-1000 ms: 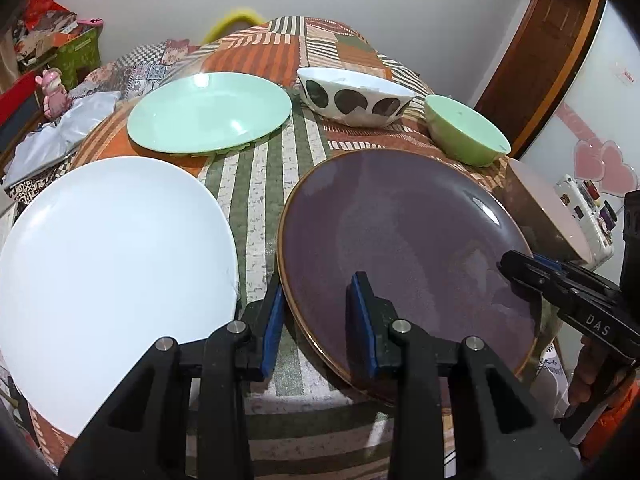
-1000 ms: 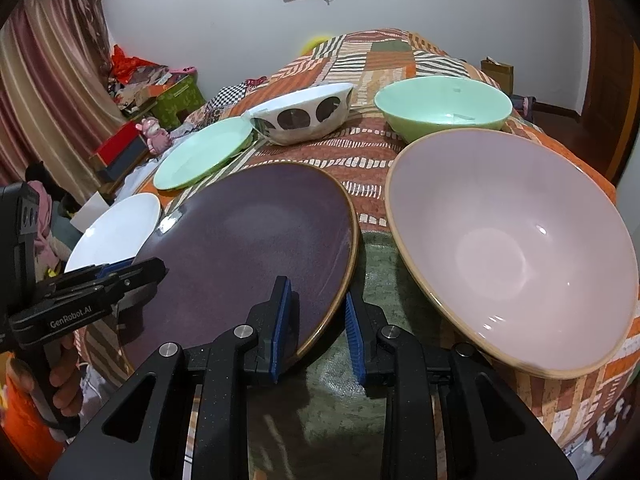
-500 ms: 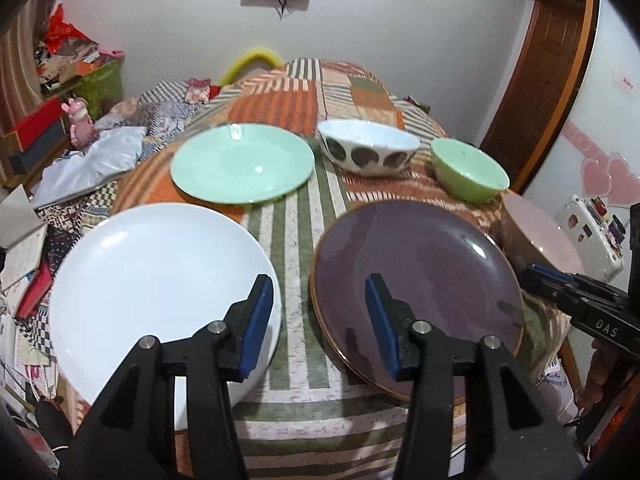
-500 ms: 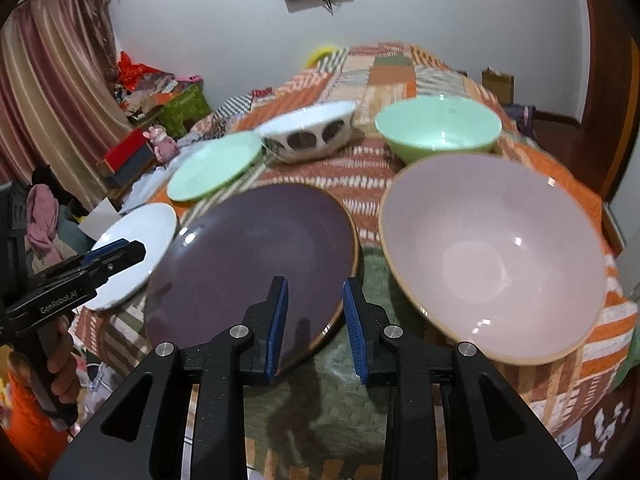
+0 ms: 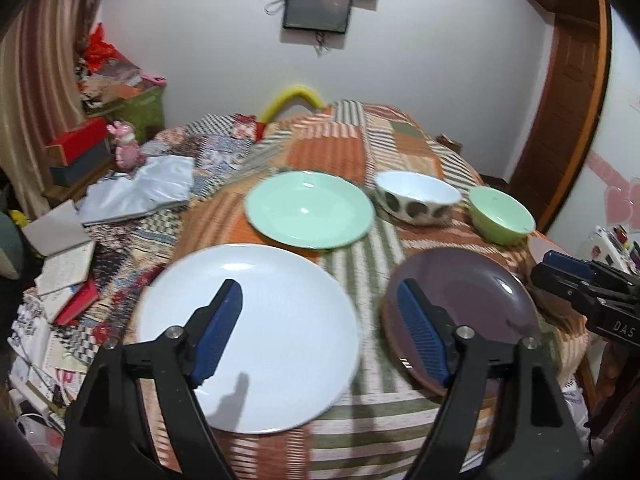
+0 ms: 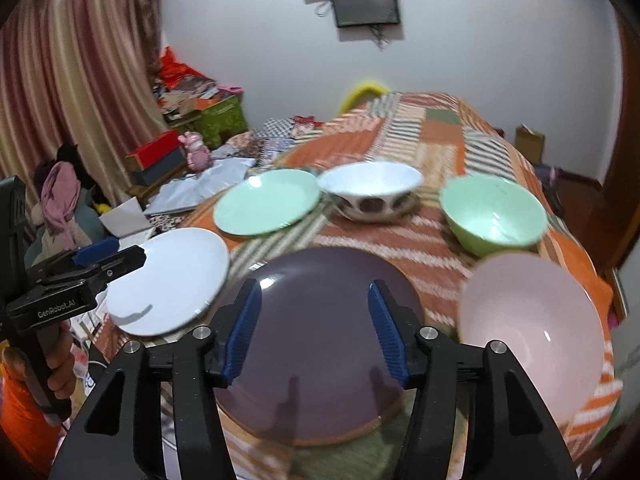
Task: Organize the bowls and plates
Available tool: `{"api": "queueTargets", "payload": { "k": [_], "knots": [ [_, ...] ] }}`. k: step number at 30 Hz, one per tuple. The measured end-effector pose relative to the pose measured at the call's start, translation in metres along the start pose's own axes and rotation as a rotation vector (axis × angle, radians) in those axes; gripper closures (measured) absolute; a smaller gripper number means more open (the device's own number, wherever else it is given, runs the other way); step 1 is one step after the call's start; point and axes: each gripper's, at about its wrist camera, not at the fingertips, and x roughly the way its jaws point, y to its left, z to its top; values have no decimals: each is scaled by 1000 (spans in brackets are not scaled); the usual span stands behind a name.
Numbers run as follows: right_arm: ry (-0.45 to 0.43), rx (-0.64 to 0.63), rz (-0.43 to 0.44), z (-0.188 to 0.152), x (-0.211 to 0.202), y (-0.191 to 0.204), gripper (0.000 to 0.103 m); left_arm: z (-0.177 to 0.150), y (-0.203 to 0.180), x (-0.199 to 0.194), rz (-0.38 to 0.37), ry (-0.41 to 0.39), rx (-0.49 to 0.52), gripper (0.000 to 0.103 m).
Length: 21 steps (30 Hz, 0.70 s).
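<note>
Both grippers pulled back from purple plate (image 6: 320, 336). Left gripper (image 5: 320, 332) and right gripper (image 6: 316, 332) jaws now spread, nothing grasped. Sorting judged not begun.

This is a lived-in room of a home, not a kitchen. A table (image 6: 436, 128) carries a patchwork cloth in orange, green and stripes, with household plates and bowls on it. A striped curtain (image 6: 60, 120) hangs at the left, a small dark screen (image 5: 316, 10) is fixed on the white wall, and a brown wooden door (image 5: 568, 120) stands at the right. Beside the table lies private clutter — a pink toy figure (image 5: 126, 146), a red box (image 5: 76, 142), books and papers (image 5: 64, 268).
</note>
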Motion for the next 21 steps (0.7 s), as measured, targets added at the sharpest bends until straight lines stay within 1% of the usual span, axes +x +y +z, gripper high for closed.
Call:
{"api": "queueTargets", "payload": {
  "k": [9,13,21],
  "knots": [
    [35,-83,87,15,37,43,47,2,55,-7,110,-4,-48,18],
    [74,-114,118,17,55,58,47,-5,79,-1,154,27,-65,18],
    [161,-202,132,18,91,83,47,-24,120,23,196,120,-123,18]
  ]
}}
